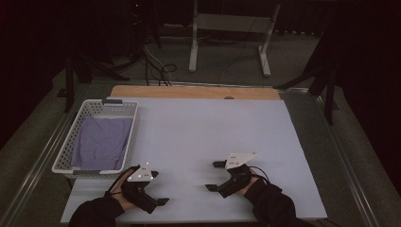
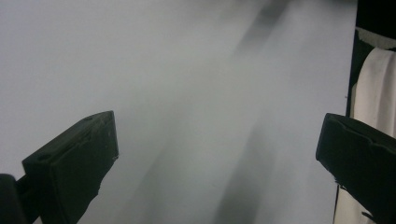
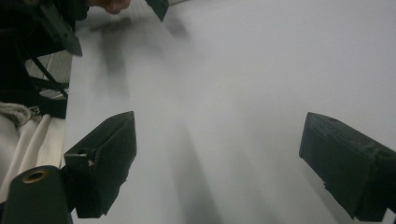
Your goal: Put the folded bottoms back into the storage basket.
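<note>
My left gripper (image 1: 158,188) rests low over the near left part of the white table sheet (image 1: 203,127), pointing right. In its own view the left gripper (image 2: 217,154) is open, with bare white sheet between the two black jaws. My right gripper (image 1: 214,176) sits near the front right and points left toward the other one. The right gripper (image 3: 219,158) is also open, and nothing lies between its jaws. A white plastic basket (image 1: 133,124) holding a folded lavender cloth (image 1: 101,142) stands at the table's left edge, just beyond the left gripper.
A strip of bare wood (image 1: 194,91) runs along the table's far edge. Behind it stand a white metal frame (image 1: 194,47) and floor cables (image 1: 158,71). The other gripper's jaw (image 3: 159,7) and a hand show at the top of the right gripper view.
</note>
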`<state>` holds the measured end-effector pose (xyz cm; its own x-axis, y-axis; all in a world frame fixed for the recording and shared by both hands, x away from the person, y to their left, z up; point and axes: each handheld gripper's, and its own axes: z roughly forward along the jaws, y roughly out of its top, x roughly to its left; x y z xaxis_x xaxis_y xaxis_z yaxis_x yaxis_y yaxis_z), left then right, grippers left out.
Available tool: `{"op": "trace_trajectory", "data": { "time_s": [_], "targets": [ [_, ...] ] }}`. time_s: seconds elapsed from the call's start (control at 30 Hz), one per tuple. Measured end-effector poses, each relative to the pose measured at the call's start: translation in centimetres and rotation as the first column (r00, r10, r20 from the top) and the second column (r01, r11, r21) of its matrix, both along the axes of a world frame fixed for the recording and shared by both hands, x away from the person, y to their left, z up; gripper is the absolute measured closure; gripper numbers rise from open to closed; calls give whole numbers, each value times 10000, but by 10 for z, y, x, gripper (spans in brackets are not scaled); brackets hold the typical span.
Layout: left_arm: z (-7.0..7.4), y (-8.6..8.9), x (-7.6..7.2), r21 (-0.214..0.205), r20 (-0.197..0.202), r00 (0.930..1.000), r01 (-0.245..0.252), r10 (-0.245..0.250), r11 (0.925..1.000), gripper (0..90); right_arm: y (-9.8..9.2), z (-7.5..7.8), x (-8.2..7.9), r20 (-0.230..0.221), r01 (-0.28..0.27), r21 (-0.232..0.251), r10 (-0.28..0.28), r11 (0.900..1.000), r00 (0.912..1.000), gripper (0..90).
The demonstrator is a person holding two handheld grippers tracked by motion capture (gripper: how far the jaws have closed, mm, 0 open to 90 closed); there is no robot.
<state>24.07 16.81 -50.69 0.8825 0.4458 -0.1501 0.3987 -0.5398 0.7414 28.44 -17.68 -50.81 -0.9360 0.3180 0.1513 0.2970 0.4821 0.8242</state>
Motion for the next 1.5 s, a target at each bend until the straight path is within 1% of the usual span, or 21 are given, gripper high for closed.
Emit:
{"op": "trace_trajectory", "data": {
  "time_s": [0.07, 0.1, 0.13, 0.17, 0.2, 0.27, 0.47, 0.5, 0.63, 0.7, 0.77, 0.87, 1.03, 1.07, 1.13, 1.2, 1.23, 1.27, 1.33, 1.47, 1.5],
  "targets": [
    [1, 2, -1, -70, -9, 10000, -21, 21, 10000, 1, -6, 1, -4, -123, 1, 177, 1, 9998, 9999, 110],
    [1, 3, -1, -99, -46, 10000, -45, 45, 9999, 1, -10, 1, -4, 44, -37, 64, 36, 10000, 10000, 110],
    [1, 4, -2, -97, 9, 10000, -83, 83, 9999, 1, -12, 1, -6, -25, 34, 1, -34, 10000, 10000, 110],
    [1, 5, -2, -136, 20, 9999, -123, 123, 9998, 1, -16, 1, -7, 55, 67, 46, -67, 10000, 10000, 110],
    [1, 6, -3, -129, -20, 9999, -146, 146, 9998, 1, -19, 1, -9, -43, 58, 81, -57, 10000, 10000, 110],
    [0, 8, -3, -111, -40, 9999, -156, 155, 9998, 1, -26, 0, -10, 122, 159, -50, -159, 9999, 9998, 110],
    [-3, 12, -5, -65, -105, 9997, -225, 225, 9997, 1, -41, -3, -16, -34, 345, -56, -345, 9994, 9994, 110],
    [-3, 12, -6, -90, -99, 9997, -217, 216, 9997, 1, -48, -3, -18, -50, 549, -35, -549, 9985, 9985, 110],
    [-3, 14, -6, -144, -84, 9997, -238, 237, 9996, 1, -63, -1, -25, 18, 906, 44, -906, 9959, 9959, 110],
    [-3, 14, -6, -180, -22, 9996, -285, 284, 9994, 1, -71, -1, -28, 201, 1046, -62, -1044, 9945, 9943, 110],
    [-2, 15, -6, -261, -25, 9995, -320, 319, 9991, 2, -79, -1, -32, 154, 1262, -41, -1261, 9920, 9919, 110],
    [-3, 15, -5, -250, -30, 9994, -359, 358, 9990, 1, -91, -3, -36, 287, 1547, 66, -1548, 9879, 9875, 110],
    [-5, 15, -4, -235, -111, 9993, -369, 366, 9990, 1, -107, -3, -41, 475, 1941, -5, -1938, 9810, 9799, 110],
    [-5, 15, -4, -256, -94, 9993, -356, 353, 9990, 1, -110, -3, -42, 581, 2028, -56, -2021, 9792, 9776, 110],
    [-4, 15, -4, -225, -69, 9994, -329, 328, 9992, 2, -113, -4, -45, 525, 1959, -232, -1945, 9804, 9795, 110],
    [-4, 15, -4, -369, -105, 9992, -399, 395, 9985, 2, -116, -5, -49, 592, 2082, -442, -2055, 9771, 9769, 110],
    [-4, 16, -4, -337, -66, 9990, -434, 432, 9985, 1, -118, -5, -50, 707, 2068, -515, -2029, 9770, 9766, 110],
    [-4, 16, -4, -392, -92, 9990, -452, 448, 9982, 1, -120, -5, -51, 714, 2239, -595, -2196, 9728, 9730, 110],
    [-3, 16, -4, -397, -61, 9990, -453, 451, 9982, 1, -125, -5, -53, 876, 2373, -716, -2308, 9688, 9690, 110],
    [-2, 13, -4, -329, -9, 9995, -305, 305, 9990, 1, -135, -7, -59, 837, 2678, -795, -2613, 9602, 9616, 110],
    [-2, 13, -5, -342, 5, 9995, -306, 307, 9989, 1, -137, -8, -59, 802, 2722, -721, -2664, 9595, 9605, 110]
  ]
}}
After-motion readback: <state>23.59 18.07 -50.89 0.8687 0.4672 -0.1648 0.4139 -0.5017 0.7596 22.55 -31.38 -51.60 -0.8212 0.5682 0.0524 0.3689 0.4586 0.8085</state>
